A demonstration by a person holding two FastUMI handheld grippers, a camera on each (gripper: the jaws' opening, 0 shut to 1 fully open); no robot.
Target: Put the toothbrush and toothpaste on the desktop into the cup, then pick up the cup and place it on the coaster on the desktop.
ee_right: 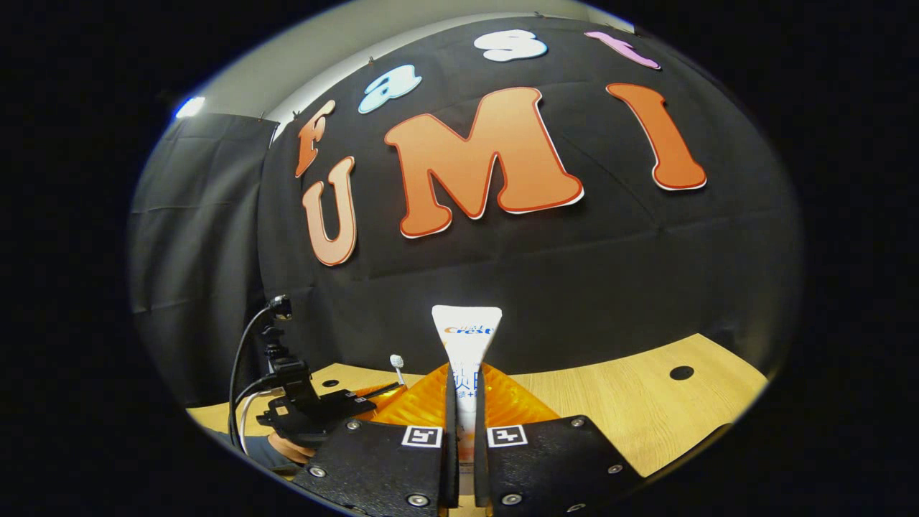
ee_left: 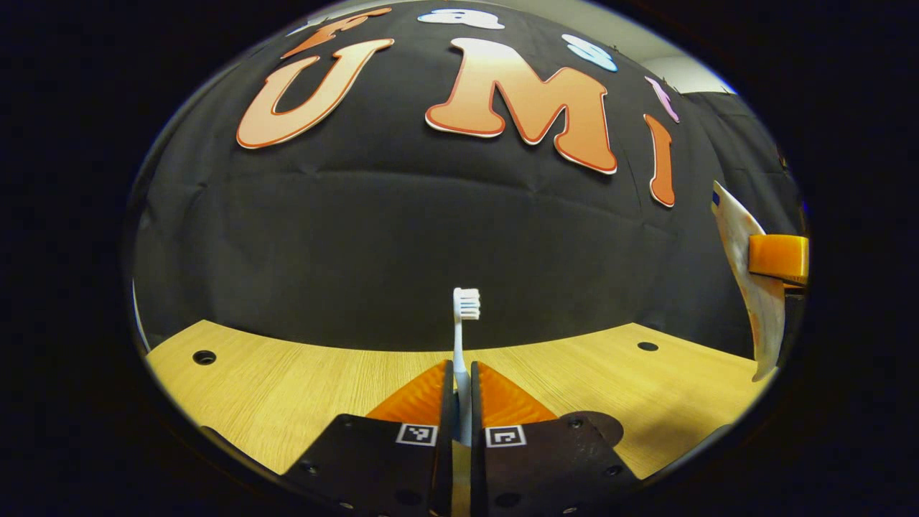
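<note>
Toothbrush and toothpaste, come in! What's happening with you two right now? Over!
Left gripper shut on toothbrush, bristles up, above the desktop. Right gripper shut on toothpaste, flat end up. Nothing in the way.

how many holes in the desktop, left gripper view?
2: one dark round hole near the far-left edge of the light wooden desktop, one at the far right. Others may be hidden.

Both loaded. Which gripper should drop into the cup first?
Hard to call: no cup in either view. Left gripper grips the toothbrush upright; right gripper grips the toothpaste. Tentatively left: the slimmer item.
</note>
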